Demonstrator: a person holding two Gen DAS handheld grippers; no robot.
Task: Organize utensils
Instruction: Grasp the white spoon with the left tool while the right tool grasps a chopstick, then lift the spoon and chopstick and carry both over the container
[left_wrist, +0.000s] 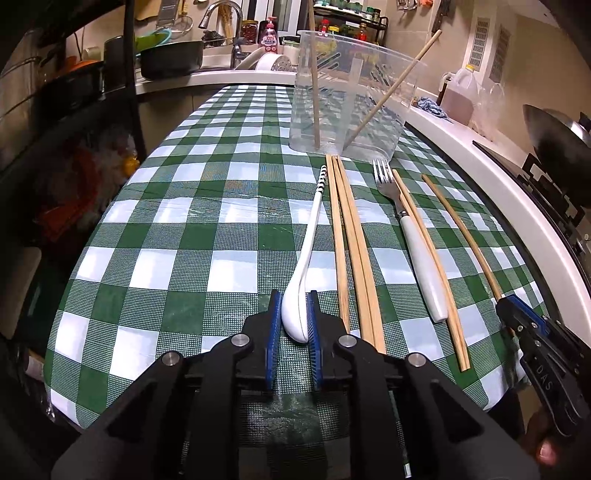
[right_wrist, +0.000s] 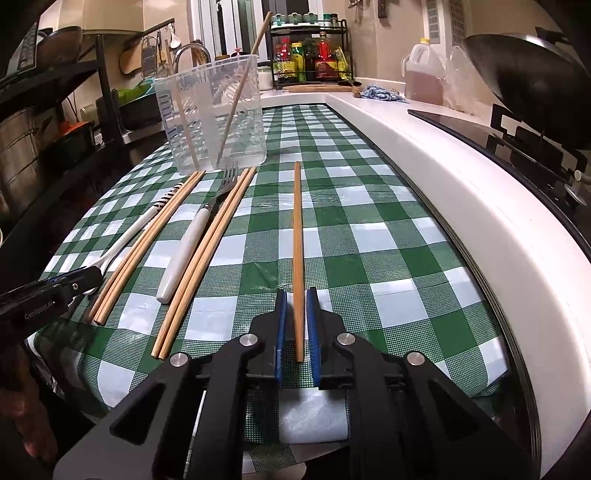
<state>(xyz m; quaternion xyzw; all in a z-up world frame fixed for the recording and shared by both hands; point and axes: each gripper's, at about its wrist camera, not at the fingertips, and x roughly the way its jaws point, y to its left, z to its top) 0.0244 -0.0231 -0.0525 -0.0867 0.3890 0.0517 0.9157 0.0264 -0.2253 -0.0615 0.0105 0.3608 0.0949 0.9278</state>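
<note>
Left wrist view: white ceramic spoon (left_wrist: 301, 275) bowl is bracketed by the left claw (left_wrist: 293, 325), grip uncertain.
A lone chopstick (right_wrist: 297, 254) is straddled by the right claw (right_wrist: 296, 325), unclenched, on the table (right_wrist: 369, 236).

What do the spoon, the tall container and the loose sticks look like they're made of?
Spoon: glossy white, probably ceramic, though melamine is possible; it shows bright reflections. Container: clear plastic, since the sticks inside show through its ribbed walls. Sticks: matte tan with faint grain, likely bamboo or wood.
</note>
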